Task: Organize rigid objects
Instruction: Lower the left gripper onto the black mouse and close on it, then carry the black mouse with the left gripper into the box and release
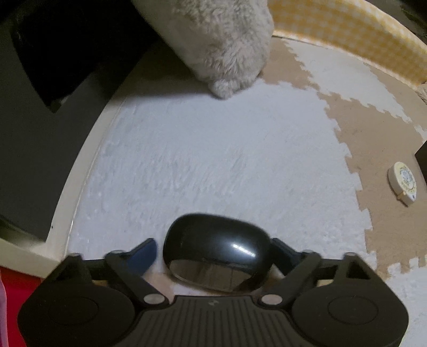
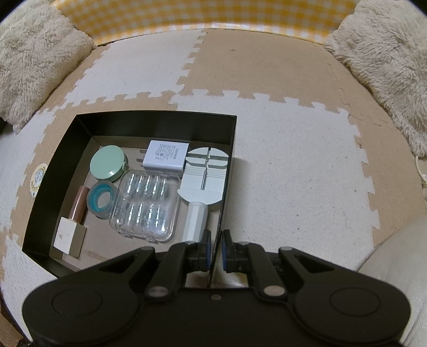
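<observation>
A glossy black oval case [image 1: 217, 259] lies on the white foam mat between the fingers of my left gripper [image 1: 213, 245]. The blue left pad [image 1: 145, 256] stands a small gap away from it; the right finger is mostly hidden behind it. My right gripper [image 2: 216, 241] is shut on the right wall of an open black box [image 2: 160, 124]. Inside lie a green round tin [image 2: 108, 162], a white charger [image 2: 165, 157], a pale watch tool [image 2: 204, 176], a clear plastic case [image 2: 146, 205], a tape roll [image 2: 102, 200] and a copper tube with a white cap [image 2: 72, 229].
A round white tape measure [image 1: 403, 182] [image 2: 38, 177] lies on the tan mat just left of the box. Fluffy cream cushions [image 2: 34, 53] [image 2: 387, 66] and a yellow checked wall [image 2: 208, 13] ring the mat. Dark furniture [image 1: 40, 120] stands left of the left gripper.
</observation>
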Available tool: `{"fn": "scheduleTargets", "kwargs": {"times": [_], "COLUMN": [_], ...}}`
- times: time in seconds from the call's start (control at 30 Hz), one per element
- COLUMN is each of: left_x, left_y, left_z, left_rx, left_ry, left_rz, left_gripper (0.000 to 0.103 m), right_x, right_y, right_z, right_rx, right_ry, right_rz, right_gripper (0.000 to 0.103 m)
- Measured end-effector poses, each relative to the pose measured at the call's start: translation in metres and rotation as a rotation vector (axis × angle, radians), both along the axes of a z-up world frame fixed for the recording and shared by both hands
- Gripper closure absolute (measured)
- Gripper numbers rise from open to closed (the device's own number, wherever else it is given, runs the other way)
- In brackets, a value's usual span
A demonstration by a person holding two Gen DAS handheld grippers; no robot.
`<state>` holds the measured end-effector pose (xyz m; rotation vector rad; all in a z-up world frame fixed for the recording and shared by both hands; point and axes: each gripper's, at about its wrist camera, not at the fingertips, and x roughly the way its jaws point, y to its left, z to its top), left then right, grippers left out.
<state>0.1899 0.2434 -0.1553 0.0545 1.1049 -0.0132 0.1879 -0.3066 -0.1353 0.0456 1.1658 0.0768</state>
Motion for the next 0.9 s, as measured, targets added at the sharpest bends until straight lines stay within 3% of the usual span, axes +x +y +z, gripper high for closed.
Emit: {"fn": "scheduleTargets", "kwargs": {"times": [0.27, 0.4, 0.9], "left_x": [0.002, 0.003, 0.009], "left_y": [-0.007, -0.018, -0.12], "left_z": [0.003, 0.014, 0.103], "left_rx": [0.01, -0.039, -0.214], "left_ry": [0.017, -0.013, -0.211], "left_rz": [0.04, 0.039, -0.079], "left_gripper": [0.022, 0.022, 0.022], "right_x": [0.0, 0.0, 0.0], "right_y": [0.001, 0.0, -0.009], "right_z": [0.0, 0.0, 0.007], "right_rx": [0.001, 0.002, 0.05], "right_ry": [0.001, 0.001, -0.019], "right_rz": [-0.001, -0.001, -0.04], "right_gripper": [0.094, 0.095, 0.094]}}
